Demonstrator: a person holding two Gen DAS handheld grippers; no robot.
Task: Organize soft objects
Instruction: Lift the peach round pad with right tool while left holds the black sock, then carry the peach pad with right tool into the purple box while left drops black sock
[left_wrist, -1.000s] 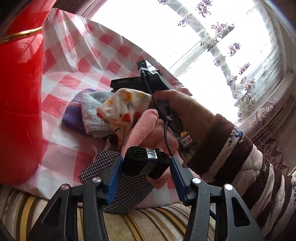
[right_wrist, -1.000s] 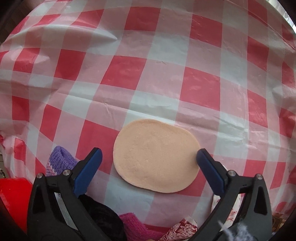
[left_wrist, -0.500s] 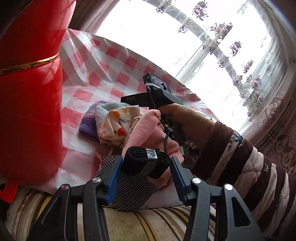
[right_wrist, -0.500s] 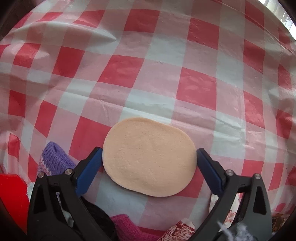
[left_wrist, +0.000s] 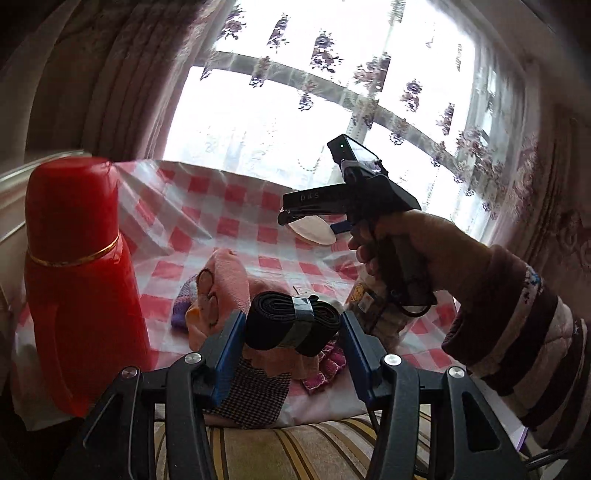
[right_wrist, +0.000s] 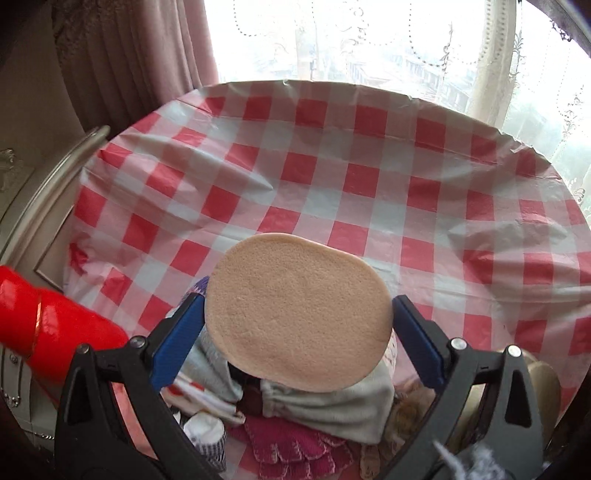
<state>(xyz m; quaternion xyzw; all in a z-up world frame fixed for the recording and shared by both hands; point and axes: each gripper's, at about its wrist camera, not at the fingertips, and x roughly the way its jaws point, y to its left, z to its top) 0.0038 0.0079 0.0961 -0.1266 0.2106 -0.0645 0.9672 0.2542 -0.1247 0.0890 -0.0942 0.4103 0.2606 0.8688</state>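
My left gripper (left_wrist: 293, 326) is shut on a rolled black band (left_wrist: 291, 325) with a grey tape strip, held above a heap of soft cloths (left_wrist: 225, 284) at the near table edge. My right gripper (right_wrist: 297, 314) is shut on a flat oval peach sponge (right_wrist: 299, 312), lifted above the red-checked tablecloth (right_wrist: 369, 177). The sponge also shows in the left wrist view (left_wrist: 312, 229), under the right gripper's body. More cloths (right_wrist: 332, 406) lie below the sponge.
A tall red thermos (left_wrist: 79, 280) stands at the left of the table, also in the right wrist view (right_wrist: 55, 332). A small jar (left_wrist: 373, 306) sits behind the hand. A striped cushion (left_wrist: 295, 450) lies below the table edge. A window with curtains is behind.
My right gripper has closed on the peach sponge and lifted it off the tablecloth, tilting upward. My left gripper has risen and drawn back with the black band.
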